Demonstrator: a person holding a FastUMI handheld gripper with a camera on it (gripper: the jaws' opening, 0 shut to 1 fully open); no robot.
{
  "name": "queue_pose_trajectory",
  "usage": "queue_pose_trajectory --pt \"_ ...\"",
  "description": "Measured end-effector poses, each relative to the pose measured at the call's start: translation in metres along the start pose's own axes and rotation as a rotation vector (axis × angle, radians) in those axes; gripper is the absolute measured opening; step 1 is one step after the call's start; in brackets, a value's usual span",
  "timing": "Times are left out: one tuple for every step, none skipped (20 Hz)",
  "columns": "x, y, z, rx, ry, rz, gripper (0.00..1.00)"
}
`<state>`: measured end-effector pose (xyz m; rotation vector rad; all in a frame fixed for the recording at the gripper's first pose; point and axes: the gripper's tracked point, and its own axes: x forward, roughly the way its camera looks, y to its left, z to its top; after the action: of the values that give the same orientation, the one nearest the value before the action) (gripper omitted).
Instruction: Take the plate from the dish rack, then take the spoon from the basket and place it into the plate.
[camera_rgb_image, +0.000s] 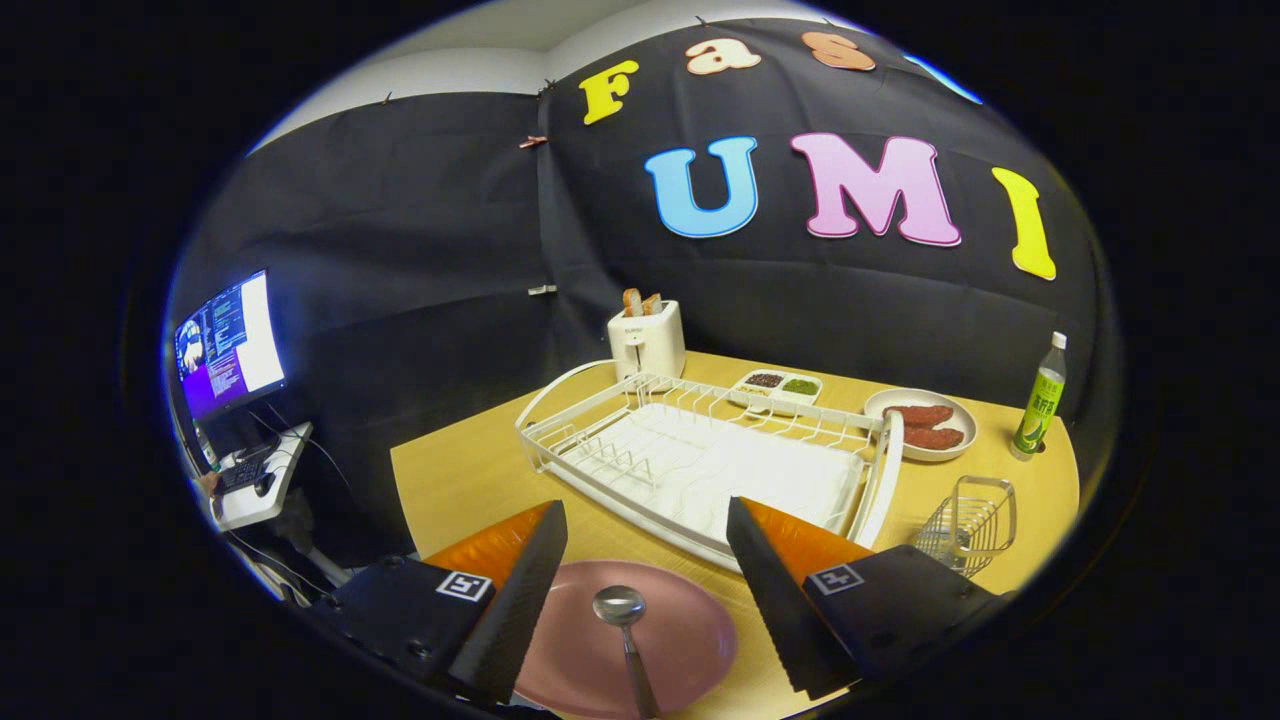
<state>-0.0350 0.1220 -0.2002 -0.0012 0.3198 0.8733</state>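
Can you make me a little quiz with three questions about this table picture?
1. True or false: the spoon lies on the pink plate.
2. Pick one. The gripper has its fingers: A) shut on the spoon, B) open with the spoon between them, C) shut on the bottle.
3. Fill in the missing word: sticking out of the top of the white toaster is ____.

Key:
1. True. The spoon rests on the plate, bowl end pointing toward the white dish rack.
2. B. The fingers stand apart and touch nothing.
3. Toast. The wire basket beside the rack looks empty.
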Motion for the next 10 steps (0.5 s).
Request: queue_pose_trajectory --pt "-0.004 -0.005 0.009 0.003 -0.011 -0.012 0.98" --pt "-0.009 -0.01 0.019 0.004 -0.024 -0.026 0.98" --pt "-0.015 -0.015 0.029 0.006 -0.036 -0.04 0.98" --pt "-0.021 -0.022 0.038 0.005 -0.043 -0.057 0.98" --pt "-0.027 -0.032 0.047 -0.004 -0.053 -0.086 0.98" --pt "-0.035 -0.043 0.058 -0.013 -0.066 -0.119 0.99" --pt "-0.043 -0.051 0.069 -0.015 -0.081 -0.147 0.98" --pt "-0.052 -0.061 0.08 -0.011 -0.097 -0.182 0.98" --pt "-0.063 -0.07 0.092 -0.005 -0.114 -0.216 0.98" --pt "-0.073 -0.08 0.106 -0.001 -0.133 -0.254 0.98"
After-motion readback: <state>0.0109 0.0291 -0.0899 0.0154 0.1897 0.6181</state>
